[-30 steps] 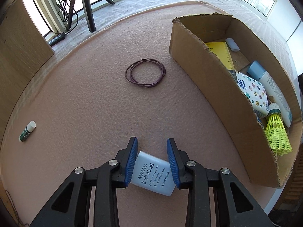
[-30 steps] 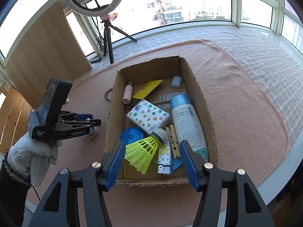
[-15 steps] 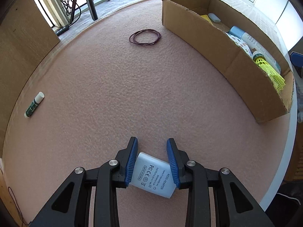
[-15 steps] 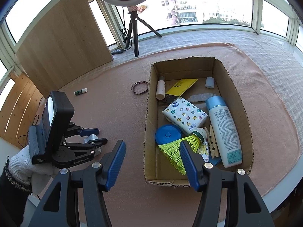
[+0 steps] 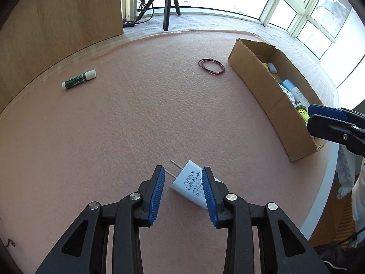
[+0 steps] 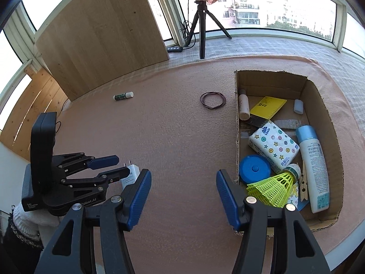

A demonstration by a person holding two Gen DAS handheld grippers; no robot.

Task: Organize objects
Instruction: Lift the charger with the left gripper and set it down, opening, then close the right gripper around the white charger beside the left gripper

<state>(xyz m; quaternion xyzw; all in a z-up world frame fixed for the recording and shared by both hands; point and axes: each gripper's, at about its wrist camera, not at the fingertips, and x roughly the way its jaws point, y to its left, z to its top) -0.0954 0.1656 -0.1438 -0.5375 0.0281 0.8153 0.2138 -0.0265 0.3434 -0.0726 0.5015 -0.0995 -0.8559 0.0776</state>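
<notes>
White plastic, the charger (image 5: 191, 184) lies on the pink bench (image 5: 141, 114) at lower centre of the left view, between the spread fingers of the left hand-held gripper (image 5: 182, 190), prongs pointing upper left. The right hand-held gripper (image 6: 183, 196) hangs level, spread wide and holding nothing, beside the cardboard box (image 6: 237, 123) at right.

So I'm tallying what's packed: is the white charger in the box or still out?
Out. The white charger lies on the pink mat between the left gripper's open jaws, apart from the cardboard box.
</notes>
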